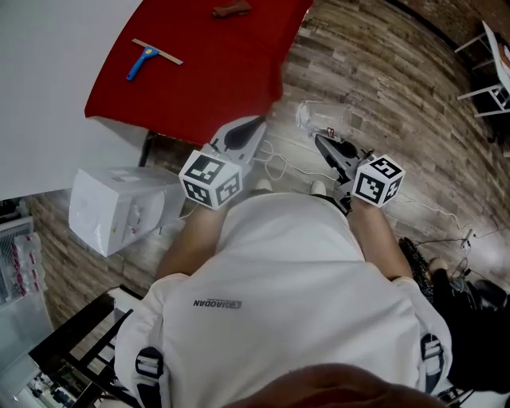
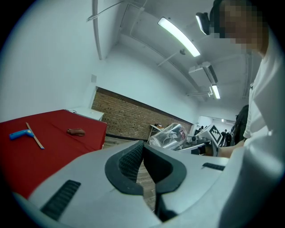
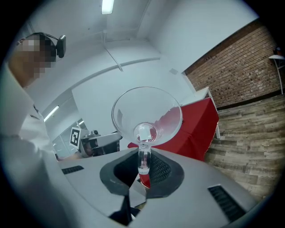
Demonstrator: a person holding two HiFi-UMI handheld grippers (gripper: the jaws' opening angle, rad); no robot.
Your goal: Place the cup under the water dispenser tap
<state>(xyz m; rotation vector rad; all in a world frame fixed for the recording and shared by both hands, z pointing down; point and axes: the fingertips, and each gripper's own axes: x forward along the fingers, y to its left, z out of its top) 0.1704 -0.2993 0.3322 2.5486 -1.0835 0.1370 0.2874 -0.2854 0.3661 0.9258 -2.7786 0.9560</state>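
**Head view: clear stemmed glass cup (image 1: pixel 323 118) clamped in right gripper (image 1: pixel 320 142)**

1. Right gripper. In the head view it sits right of centre, above the wood-plank floor (image 1: pixel 382 88). The cup projects past its jaw tips toward the top of the frame. In the right gripper view, the jaws are closed on the cup's thin stem just under the bowl. The bowl stands above the jaws at frame centre, with its open end pointing away from the camera.

2. Left gripper (image 1: pixel 256 126). In the head view it sits left of centre, with its jaw tips at the lower edge of the red-covered surface (image 1: pixel 215 72). In the left gripper view, the ribbed pads (image 2: pixel 130 161) meet with nothing between them. The cup and the right gripper appear at the centre right of that view.

3. Surroundings. The red-covered surface fills the upper left of the head view. It carries a blue-handled squeegee (image 1: pixel 151 57) and a small brown object (image 1: pixel 231 10), well apart from each other. A white box-shaped appliance (image 1: pixel 119 207) stands at the middle left, just below the surface's lower corner.
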